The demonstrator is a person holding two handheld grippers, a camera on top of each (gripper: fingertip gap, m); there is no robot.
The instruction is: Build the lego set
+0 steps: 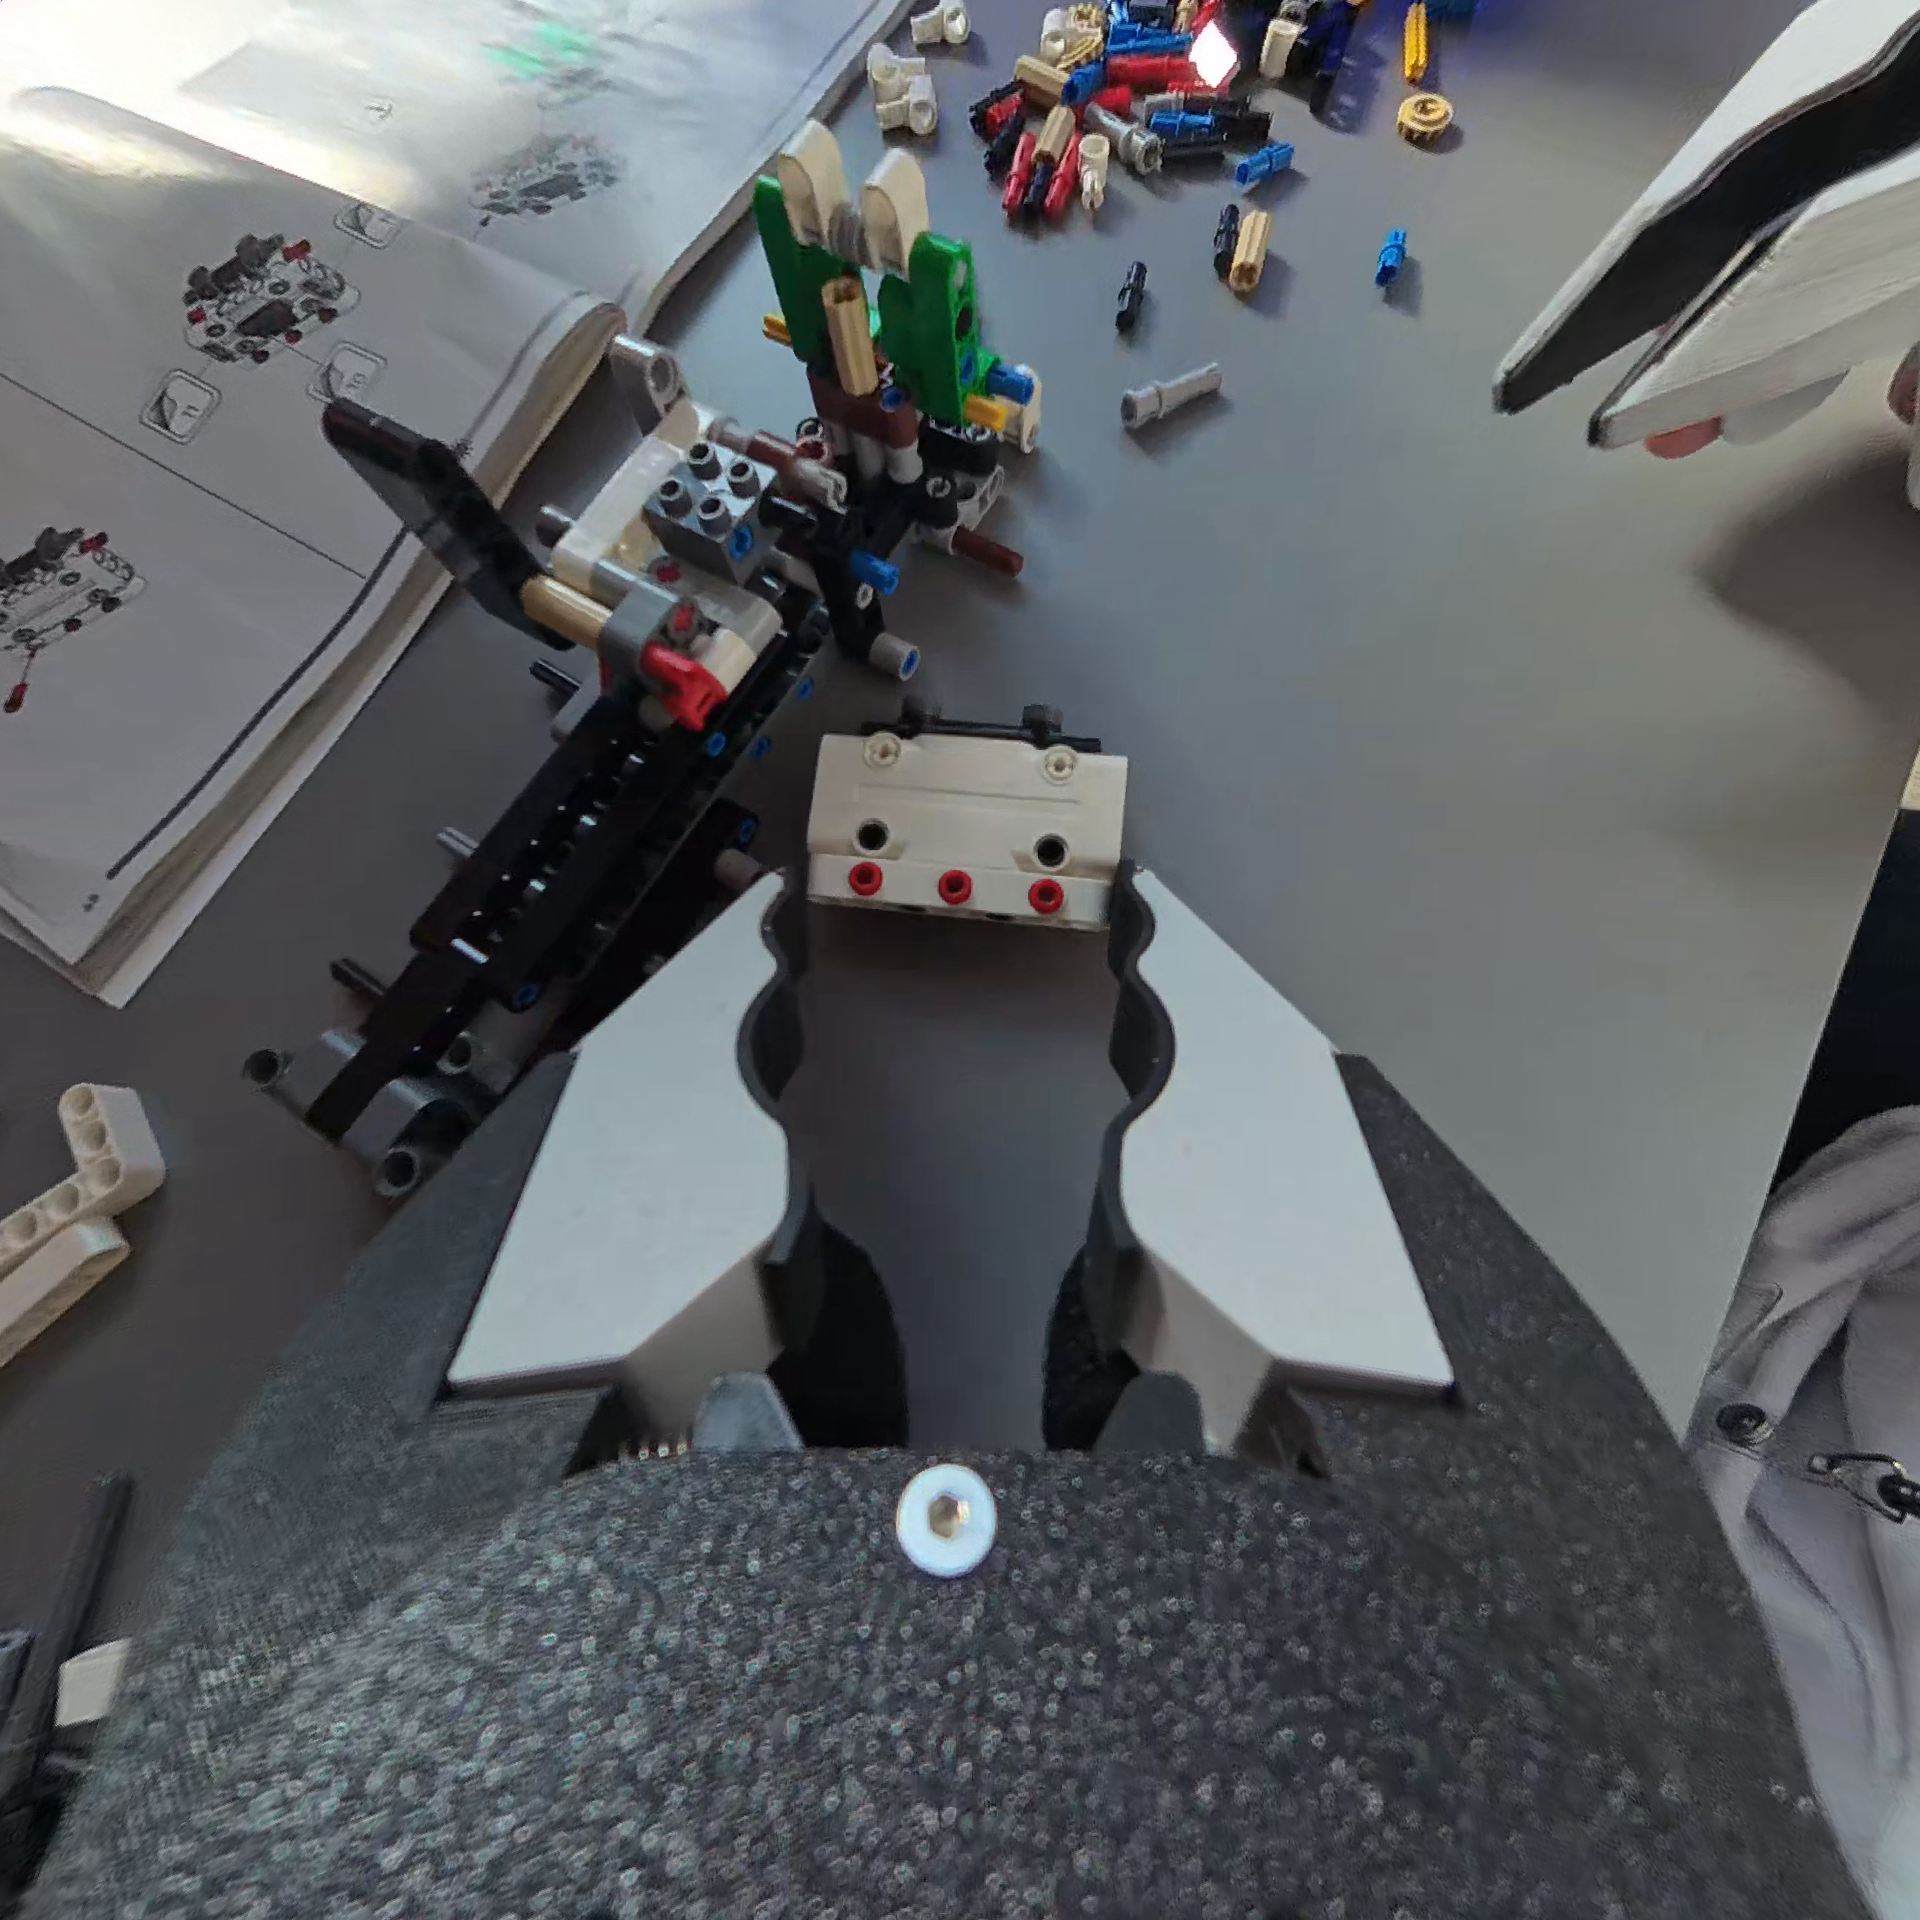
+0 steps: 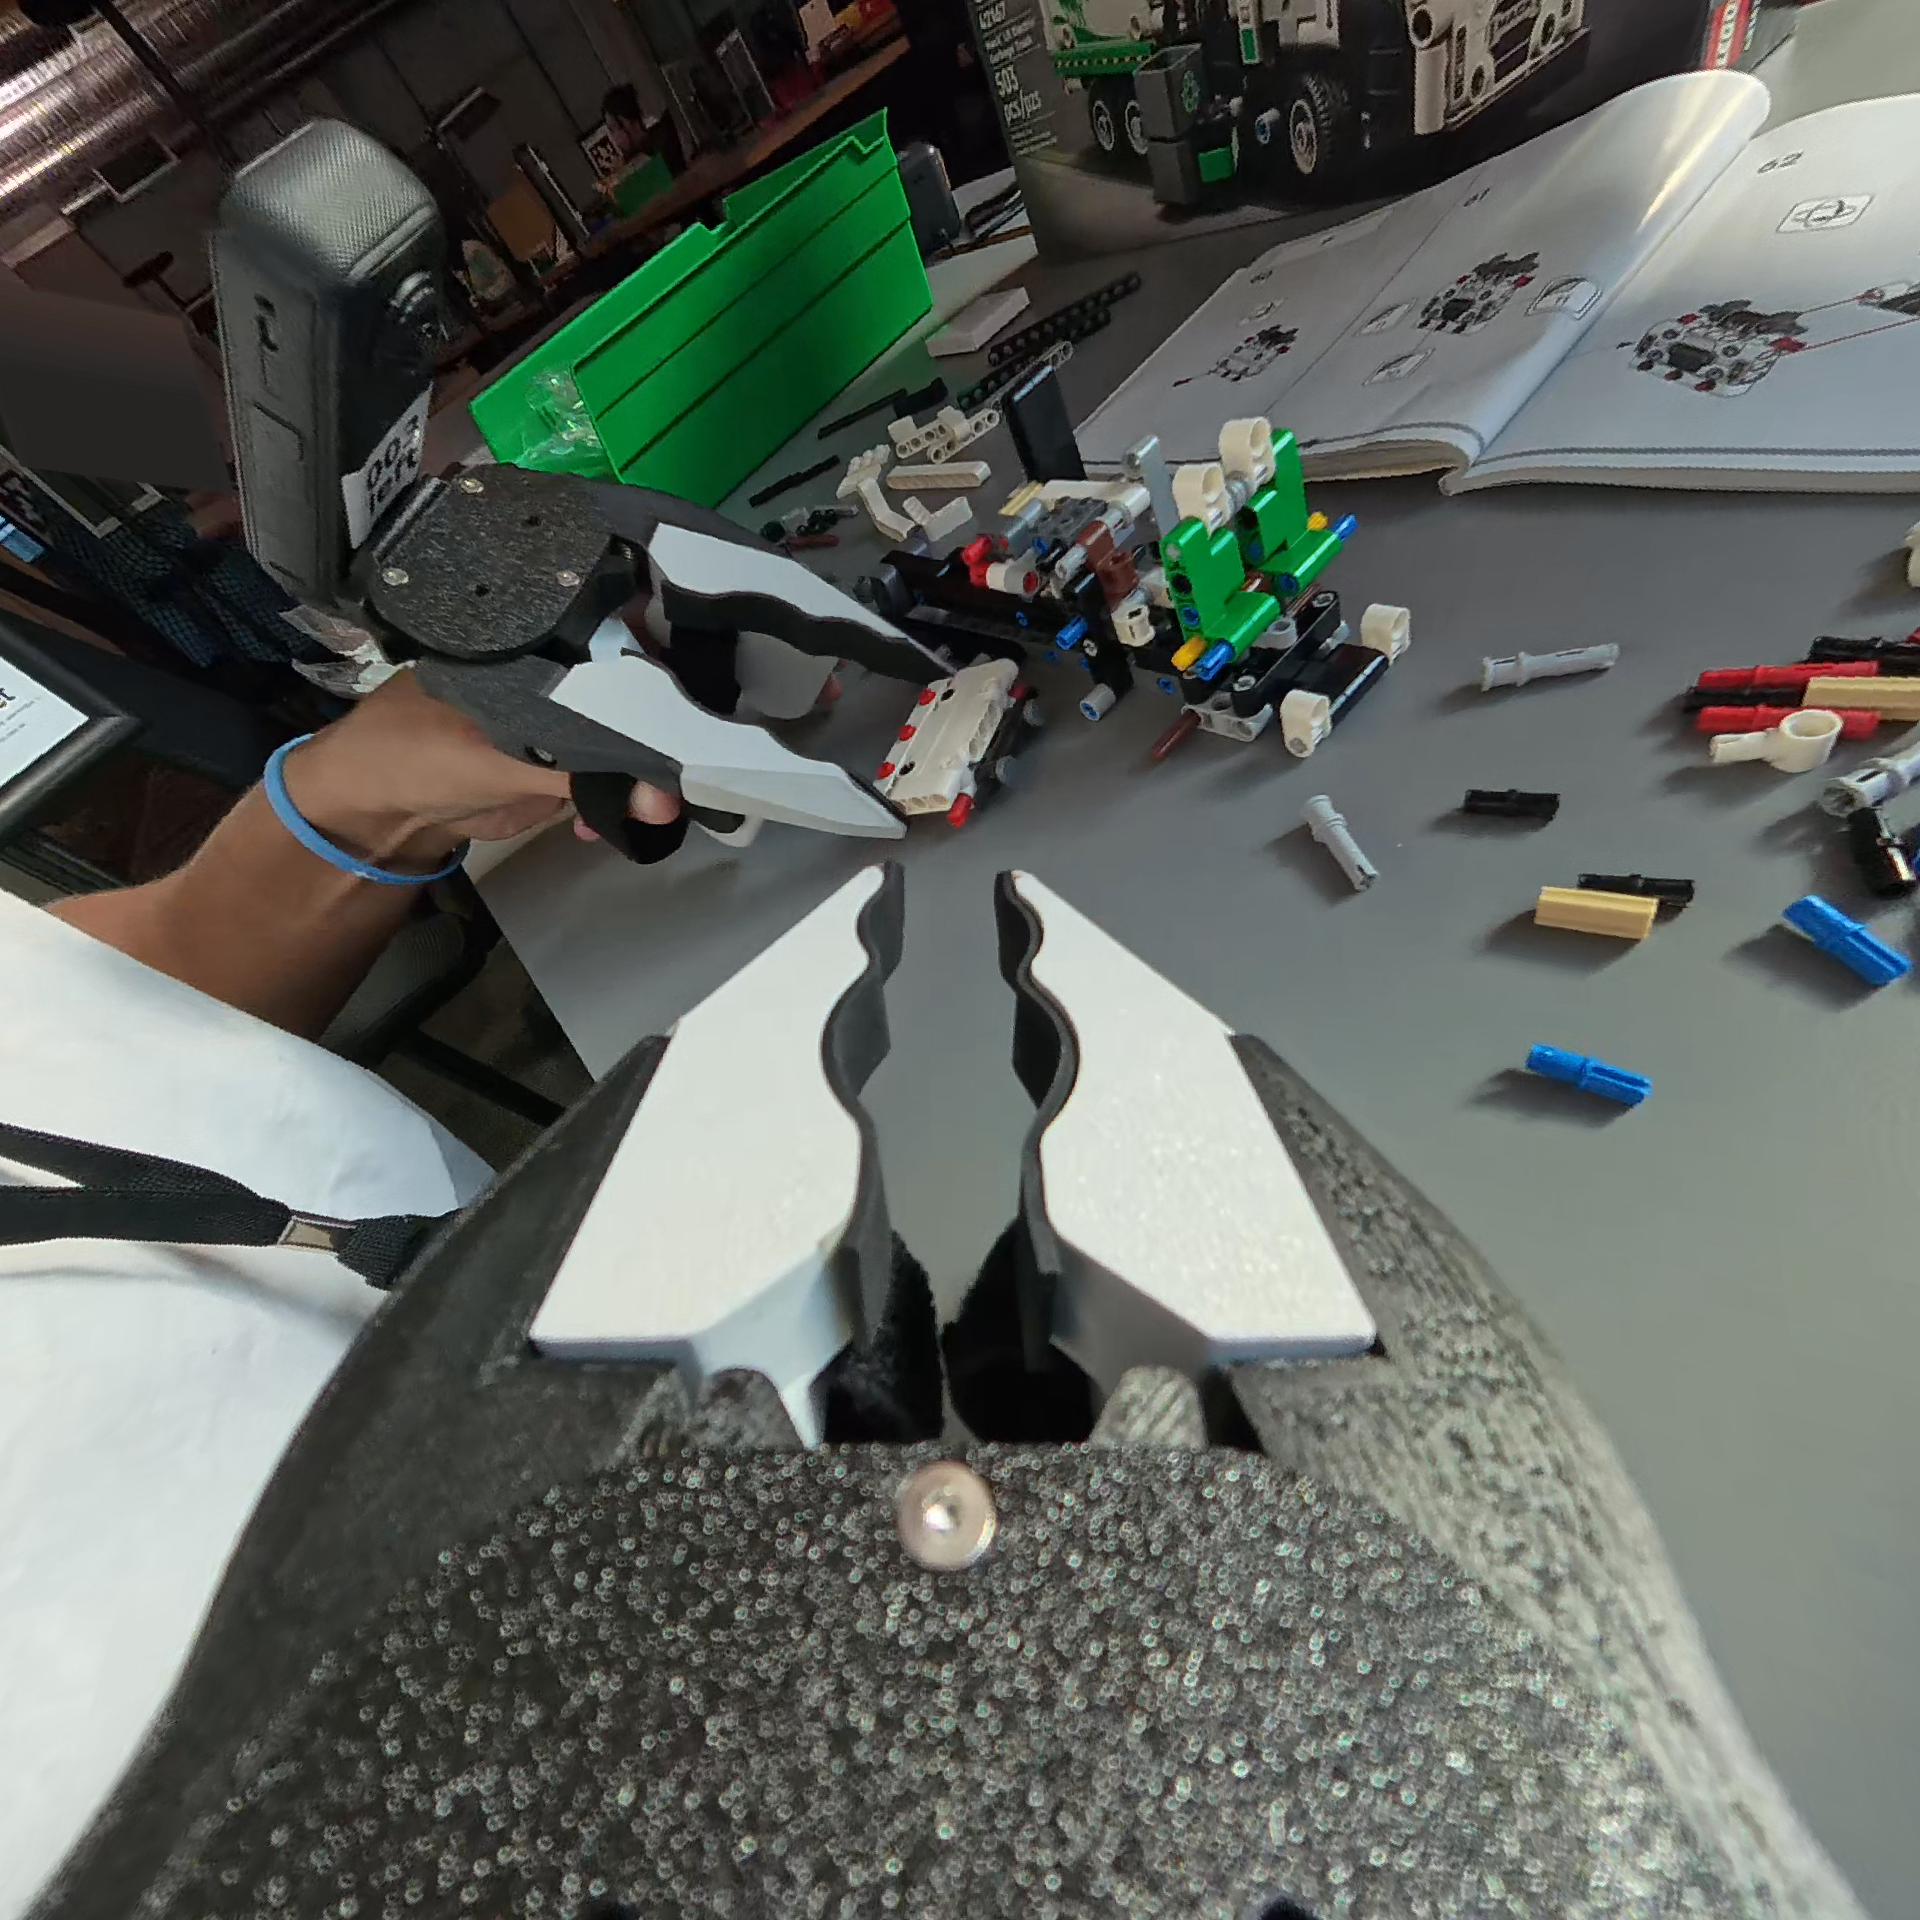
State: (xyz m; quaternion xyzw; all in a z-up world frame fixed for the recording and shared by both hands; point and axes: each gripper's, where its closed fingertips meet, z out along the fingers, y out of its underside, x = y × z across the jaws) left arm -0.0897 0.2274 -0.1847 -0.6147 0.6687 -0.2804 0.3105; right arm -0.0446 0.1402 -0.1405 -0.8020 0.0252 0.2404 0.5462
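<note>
We see the left hand-held gripper clamped on a white block (lifted clear of the counter) — right hand-held gripper slightly parted, empty.

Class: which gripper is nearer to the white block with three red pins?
Left. The left gripper has its fingertips at either end of the white block. The right gripper hovers apart from it over bare table, holding nothing.
</note>
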